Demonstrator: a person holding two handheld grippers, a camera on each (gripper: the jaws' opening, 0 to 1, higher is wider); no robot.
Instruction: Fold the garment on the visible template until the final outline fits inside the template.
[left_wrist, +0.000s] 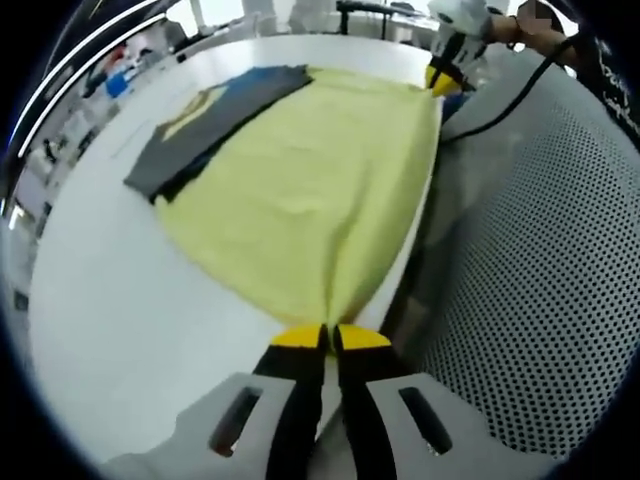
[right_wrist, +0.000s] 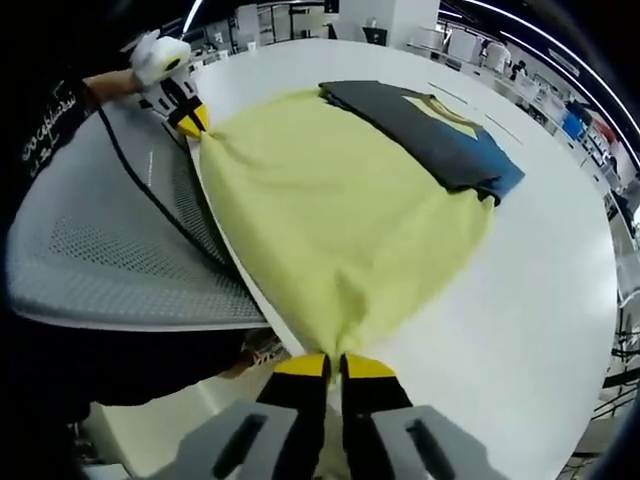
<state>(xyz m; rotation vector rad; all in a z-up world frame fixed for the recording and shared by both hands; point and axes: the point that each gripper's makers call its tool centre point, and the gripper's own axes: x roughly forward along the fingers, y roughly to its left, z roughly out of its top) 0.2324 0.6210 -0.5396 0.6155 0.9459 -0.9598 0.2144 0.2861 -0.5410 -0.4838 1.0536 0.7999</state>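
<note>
Yellow garment (left_wrist: 310, 190) spread on white counter (left_wrist: 120, 300), both near corners pinched: left tool (left_wrist: 330, 337) clamped on one, right tool (right_wrist: 335, 364) clamped on other. Dark folded garment (right_wrist: 430, 130) beside far edge.

**Lighting and picture quality**

Both views are evenly and brightly lit from overhead; strip lights (right_wrist: 190, 15) are seen as streaks near the top edges. The white table (left_wrist: 120, 300) is close to blown out, with mild glare and almost no texture left. Shadows are soft and faint, seen mostly under the garment (left_wrist: 310, 190) edge. Strong fisheye bending is seen: the table rim is curved and the background is squeezed at the edges. The centre is fairly sharp; the far background is smeared and low in detail. Slight blur is noted on the near jaws. Colours are kept clean, not washed.
</note>
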